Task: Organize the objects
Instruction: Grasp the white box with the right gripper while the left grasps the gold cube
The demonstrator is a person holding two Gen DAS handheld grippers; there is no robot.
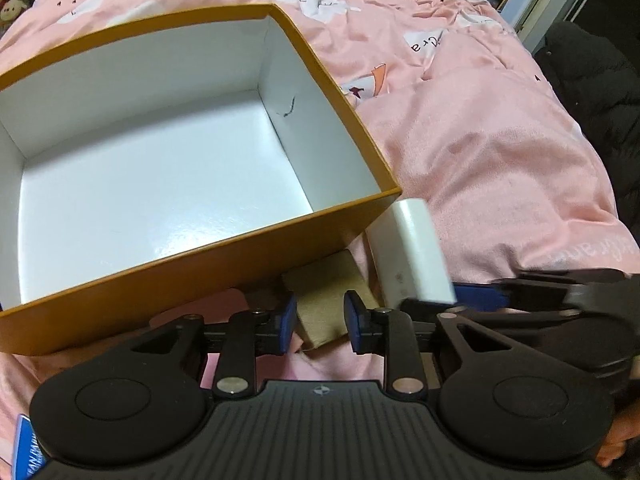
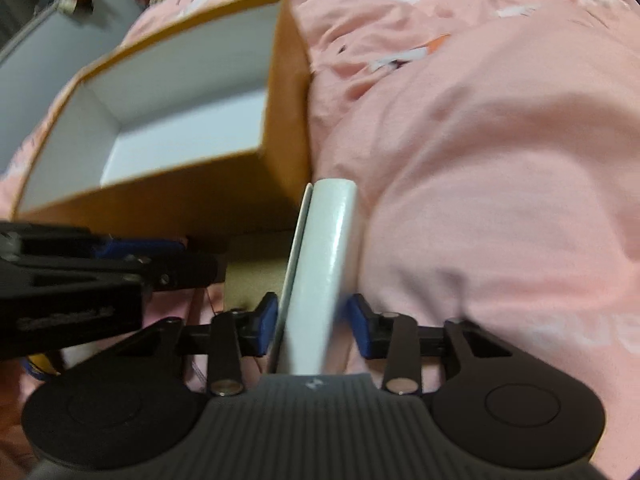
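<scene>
An open orange box with a white, empty inside lies on the pink bed; it also shows in the right wrist view. My left gripper is open around a tan flat packet that lies just in front of the box; its blue pads stand a little apart from it. My right gripper is shut on a white box, which it holds on edge next to the orange box's near right corner. The white box also shows in the left wrist view, where the right gripper comes in from the right.
A pink printed duvet covers the bed, bunched into a mound on the right. Plush toys sit at the far left. A dark garment lies off the bed's right edge. A blue label shows at the lower left.
</scene>
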